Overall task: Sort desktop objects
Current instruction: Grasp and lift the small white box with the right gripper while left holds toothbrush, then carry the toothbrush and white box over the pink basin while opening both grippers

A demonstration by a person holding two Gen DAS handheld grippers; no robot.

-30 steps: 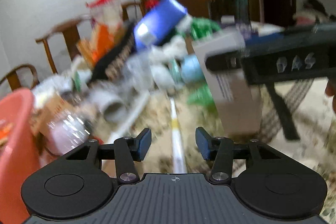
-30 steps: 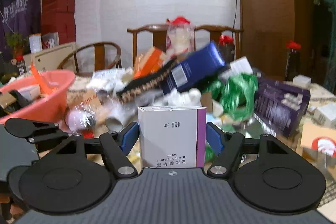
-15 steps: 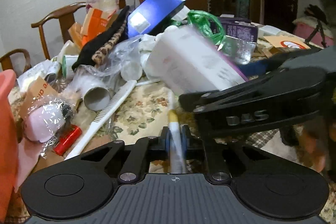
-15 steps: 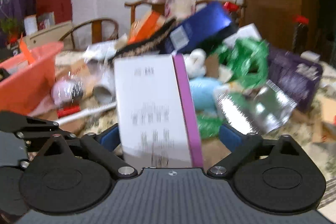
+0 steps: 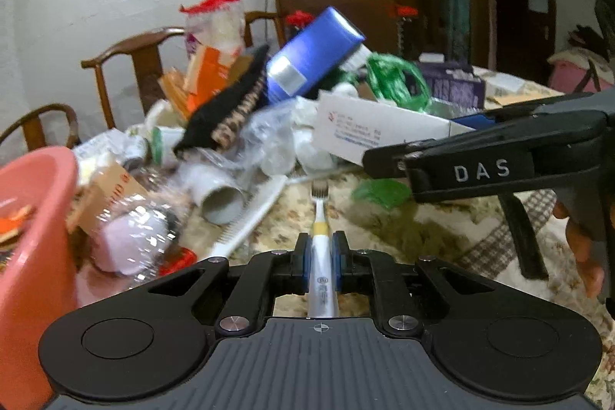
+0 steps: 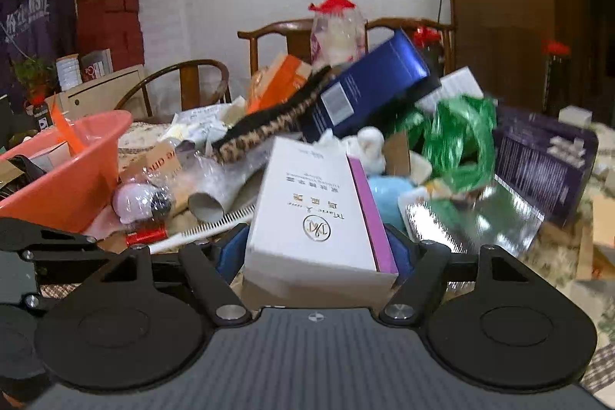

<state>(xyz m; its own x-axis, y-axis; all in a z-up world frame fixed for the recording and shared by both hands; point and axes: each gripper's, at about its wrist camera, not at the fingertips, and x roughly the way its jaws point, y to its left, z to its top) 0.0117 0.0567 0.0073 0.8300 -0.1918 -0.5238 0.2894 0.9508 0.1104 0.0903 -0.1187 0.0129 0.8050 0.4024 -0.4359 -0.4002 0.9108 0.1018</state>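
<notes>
Both picks look made: the left tongs (image 5: 319, 254) pinch a toothbrush (image 5: 319, 214), the right tongs (image 6: 313, 250) clamp a white box (image 6: 311, 214). Next, probably carry each leftward to the pink basin (image 6: 65, 171).

one toothbrush (image 5: 319, 218), one white comb (image 5: 251, 214), one cardboard tube (image 5: 221, 200), one white-and-purple carton (image 6: 315, 214), one blue box (image 6: 369, 89), one dark purple box (image 6: 546, 164), one pink basin (image 6: 61, 175), one green plastic bag (image 6: 461, 145), two wooden chairs (image 6: 269, 41) (image 6: 180, 83), two grippers (image 5: 319, 258) (image 6: 315, 252).
</notes>
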